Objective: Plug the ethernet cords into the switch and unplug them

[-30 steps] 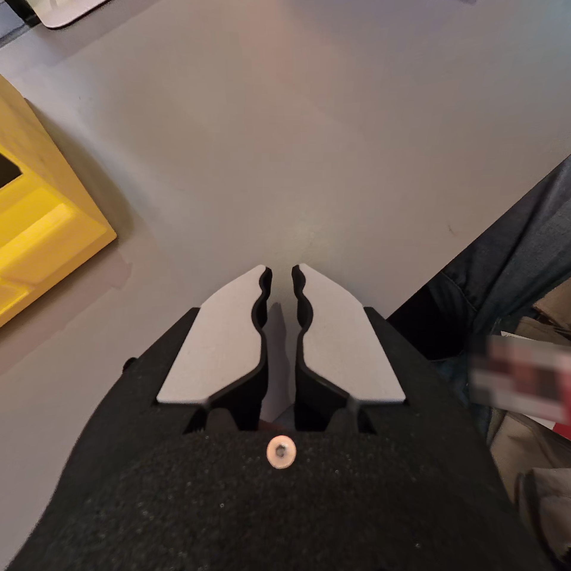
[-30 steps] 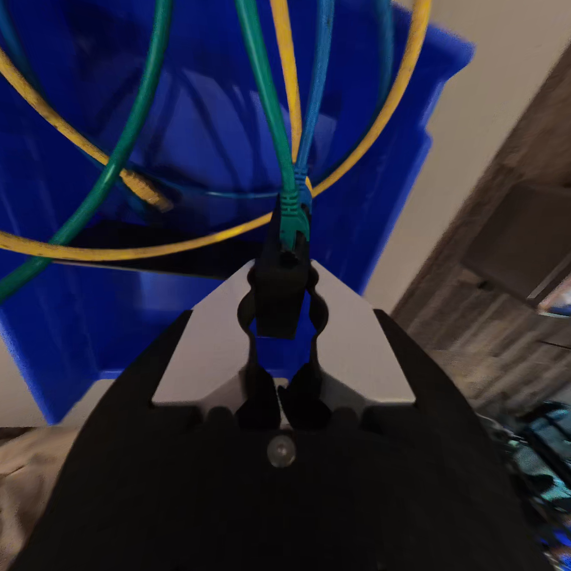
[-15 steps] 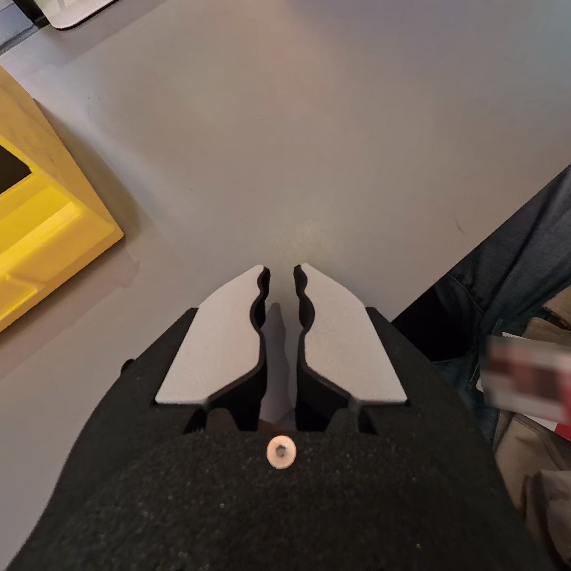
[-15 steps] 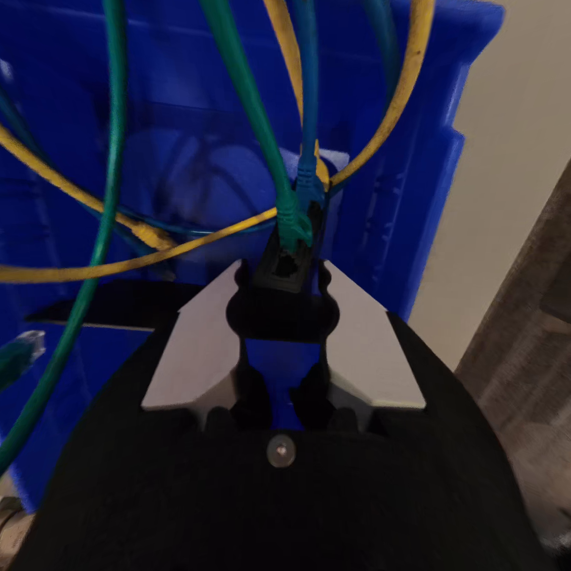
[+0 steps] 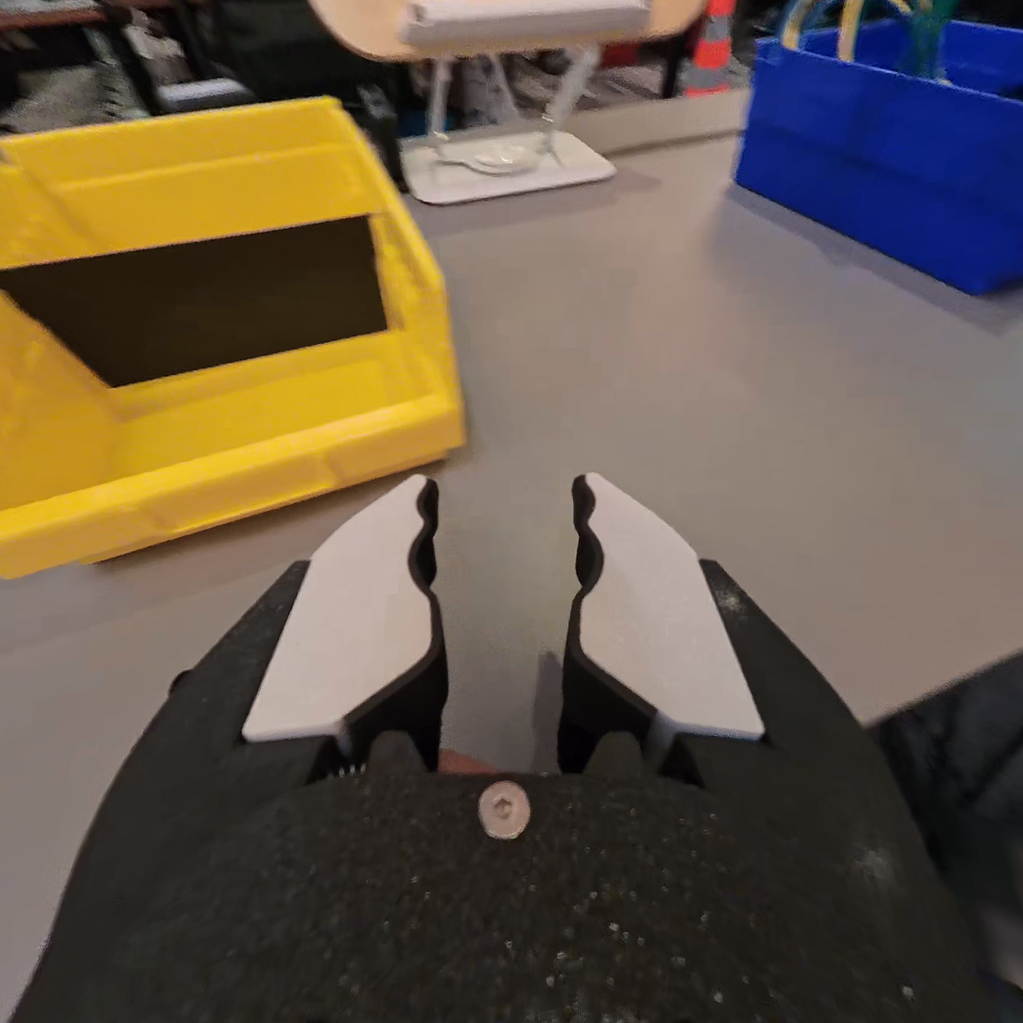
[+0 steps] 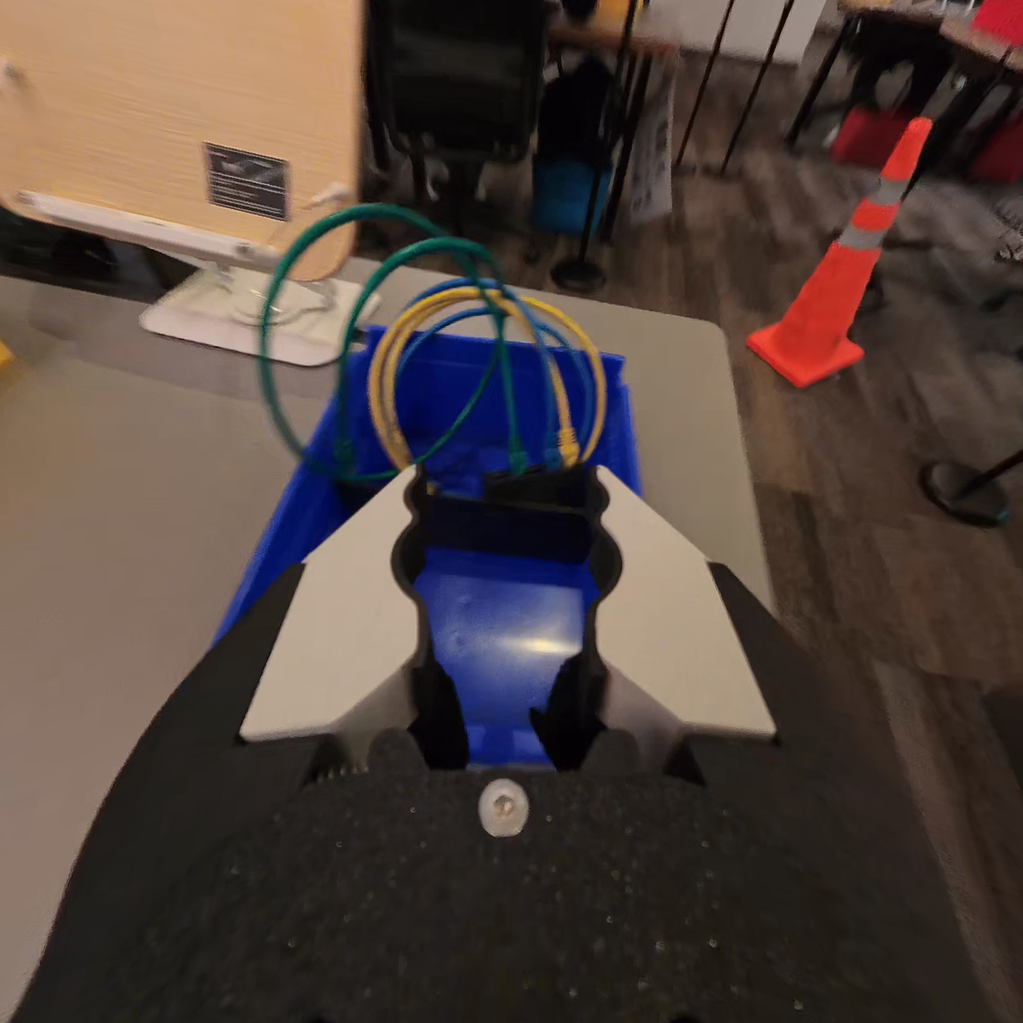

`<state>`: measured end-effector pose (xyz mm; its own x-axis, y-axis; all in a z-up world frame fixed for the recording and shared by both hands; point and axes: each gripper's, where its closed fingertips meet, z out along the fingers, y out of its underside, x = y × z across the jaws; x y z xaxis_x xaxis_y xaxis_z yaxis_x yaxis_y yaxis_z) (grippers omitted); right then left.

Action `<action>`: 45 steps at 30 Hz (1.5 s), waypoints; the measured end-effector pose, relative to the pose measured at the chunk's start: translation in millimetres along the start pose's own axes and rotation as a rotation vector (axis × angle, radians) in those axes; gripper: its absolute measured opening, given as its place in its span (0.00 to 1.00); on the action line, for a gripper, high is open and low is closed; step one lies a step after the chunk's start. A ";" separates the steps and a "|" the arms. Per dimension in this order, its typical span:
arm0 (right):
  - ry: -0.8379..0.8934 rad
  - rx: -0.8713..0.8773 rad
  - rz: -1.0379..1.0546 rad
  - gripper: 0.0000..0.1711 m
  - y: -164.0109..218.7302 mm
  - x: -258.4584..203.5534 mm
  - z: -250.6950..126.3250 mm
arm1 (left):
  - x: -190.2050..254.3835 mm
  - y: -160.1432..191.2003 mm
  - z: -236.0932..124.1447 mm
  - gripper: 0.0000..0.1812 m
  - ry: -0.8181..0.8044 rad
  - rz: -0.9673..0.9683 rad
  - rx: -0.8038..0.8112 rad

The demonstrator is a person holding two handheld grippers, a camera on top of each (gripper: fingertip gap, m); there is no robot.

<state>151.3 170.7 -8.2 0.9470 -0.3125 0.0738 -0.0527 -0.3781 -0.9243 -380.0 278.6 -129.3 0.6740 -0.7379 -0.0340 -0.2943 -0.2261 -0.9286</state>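
Observation:
In the right wrist view a black switch (image 6: pixel 534 487) lies inside a blue bin (image 6: pixel 498 609). Green (image 6: pixel 517 459), blue (image 6: pixel 552 456) and yellow (image 6: pixel 567 443) ethernet cords are plugged into it and loop up above the bin. A loose green plug (image 6: pixel 343 451) hangs at the bin's left wall. My right gripper (image 6: pixel 506 476) is open over the bin's near end, and its pads do not touch the switch. My left gripper (image 5: pixel 504 481) is open and empty above the grey table (image 5: pixel 664 387). The blue bin also shows in the left wrist view (image 5: pixel 885 182), far right.
A yellow bin (image 5: pixel 221 443) stands just left of my left gripper. A white stand base (image 5: pixel 509 160) sits at the table's back. An orange cone (image 6: pixel 830 293) stands on the floor past the table's right edge. Dark clothing (image 5: pixel 952 775) is at the near right.
My right gripper opened, let go of the black switch in the blue bin and drew back. My left gripper opened wider and tilted up from the table.

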 end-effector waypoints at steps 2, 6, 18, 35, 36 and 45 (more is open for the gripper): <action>-0.041 0.089 0.037 0.30 34.2 -34.3 -24.6 | -22.9 -0.5 0.3 0.25 -0.067 -0.021 0.008; -0.023 0.165 0.088 0.26 105.5 -66.9 -55.0 | -50.0 7.8 1.9 0.28 -0.120 -0.097 -0.015; -0.052 0.040 0.082 0.31 140.7 -58.1 -34.9 | -51.8 9.5 4.6 0.29 -0.137 -0.083 -0.036; -0.044 0.029 0.073 0.31 144.6 -57.8 -34.4 | -44.9 18.0 10.2 0.31 -0.083 -0.170 -0.079; -0.043 0.031 0.073 0.31 144.2 -57.5 -34.5 | -43.8 19.2 11.0 0.31 -0.076 -0.178 -0.087; -0.040 0.033 0.064 0.32 144.0 -57.7 -33.3 | -45.5 22.0 10.5 0.30 -0.094 -0.168 -0.103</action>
<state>78.5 105.4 -133.1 0.9541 -0.2996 -0.0009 -0.1041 -0.3288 -0.9386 -410.0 313.9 -152.1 0.7781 -0.6232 0.0791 -0.2371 -0.4079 -0.8817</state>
